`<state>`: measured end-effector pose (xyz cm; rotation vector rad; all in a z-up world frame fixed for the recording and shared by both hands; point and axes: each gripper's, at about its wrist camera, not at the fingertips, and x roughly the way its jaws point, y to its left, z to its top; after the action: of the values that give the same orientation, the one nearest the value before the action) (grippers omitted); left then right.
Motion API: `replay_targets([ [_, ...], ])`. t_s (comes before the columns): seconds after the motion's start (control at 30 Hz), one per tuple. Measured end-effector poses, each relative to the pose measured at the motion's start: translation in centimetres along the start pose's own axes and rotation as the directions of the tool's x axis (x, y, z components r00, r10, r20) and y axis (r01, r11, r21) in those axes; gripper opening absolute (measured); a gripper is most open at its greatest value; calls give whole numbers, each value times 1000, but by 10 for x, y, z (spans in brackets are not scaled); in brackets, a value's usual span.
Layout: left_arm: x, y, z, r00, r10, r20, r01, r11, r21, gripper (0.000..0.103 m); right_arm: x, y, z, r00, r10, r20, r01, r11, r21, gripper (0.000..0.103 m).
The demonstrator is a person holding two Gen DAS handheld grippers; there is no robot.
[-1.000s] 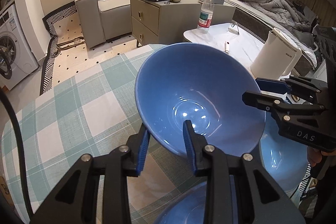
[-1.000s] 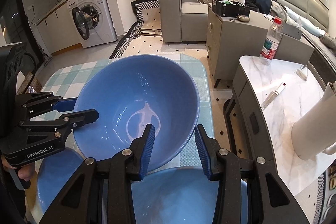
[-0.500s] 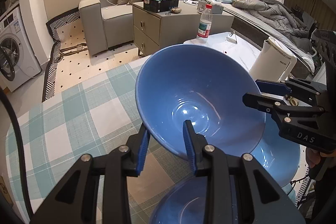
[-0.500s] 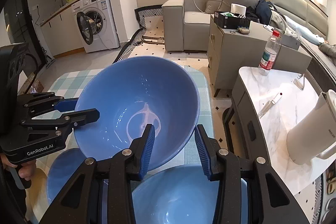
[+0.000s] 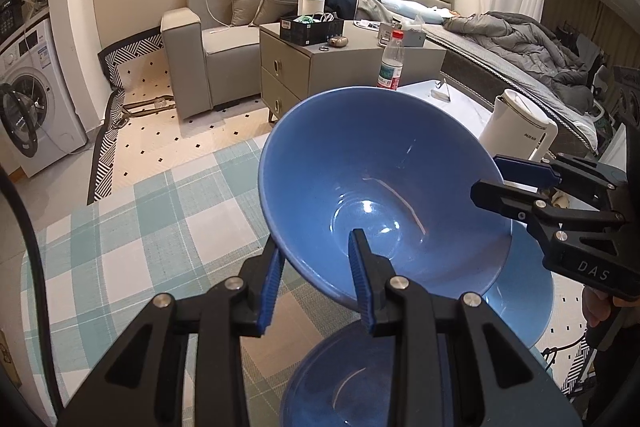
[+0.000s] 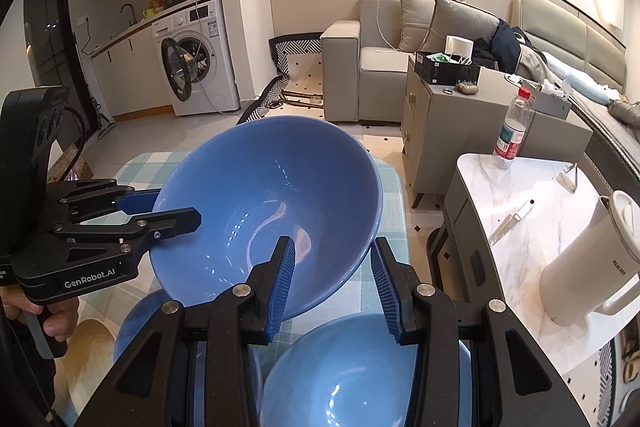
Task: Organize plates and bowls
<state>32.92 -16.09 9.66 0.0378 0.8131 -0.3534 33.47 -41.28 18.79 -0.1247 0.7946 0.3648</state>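
Nearest in the left wrist view, the left gripper (image 5: 316,277) has its fingers pinched on the near rim of a big blue bowl (image 5: 372,187), one blue pad outside the wall and one inside. The bowl is tilted, its mouth facing the camera, and it is held clear above the tabletop (image 5: 132,227) with its green-and-white checked cloth. The right gripper (image 5: 494,183) comes in from the right of this view and clamps the opposite rim in the same manner, so the bowl hangs between the two.

From the right wrist view the right gripper's fingers (image 6: 282,279) straddle the bowl's wall near its lower edge, closed on it.

Below the lifted bowl, two more blue bowls rest on the cloth: one directly beneath the left gripper (image 5: 352,383), a second further right (image 5: 520,291) (partly hidden by the raised bowl).

Beyond the tabletop's right edge stands a marble side table (image 6: 524,203) carrying a white kettle (image 6: 592,259) and a water bottle (image 6: 512,127). Farther back are a grey cabinet (image 5: 320,75), a sofa (image 5: 216,43) and a washing machine (image 6: 196,59).
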Motion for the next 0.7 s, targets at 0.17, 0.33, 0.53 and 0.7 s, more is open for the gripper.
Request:
replay_targets([
  [0.17, -11, -2, -2, 1000, 0, 14, 0, 1000, -4, 31, -13, 4, -2, 1000, 5, 17, -5, 1000, -3, 41],
  [0.33, -22, -2, -5, 1000, -1, 29, 1, 1000, -3, 31, -28, 9, -2, 999, 11, 37, -10, 1000, -9, 41],
  [0.53, -37, -2, -6, 999, -3, 53, 3, 1000, -5, 31, -44, 16, -3, 998, 18, 56, -18, 1000, -9, 41],
  [0.7, -48, -2, -9, 998, 1, 67, -1, 1000, -4, 31, -54, 22, -4, 997, 26, 66, -25, 1000, -13, 41],
])
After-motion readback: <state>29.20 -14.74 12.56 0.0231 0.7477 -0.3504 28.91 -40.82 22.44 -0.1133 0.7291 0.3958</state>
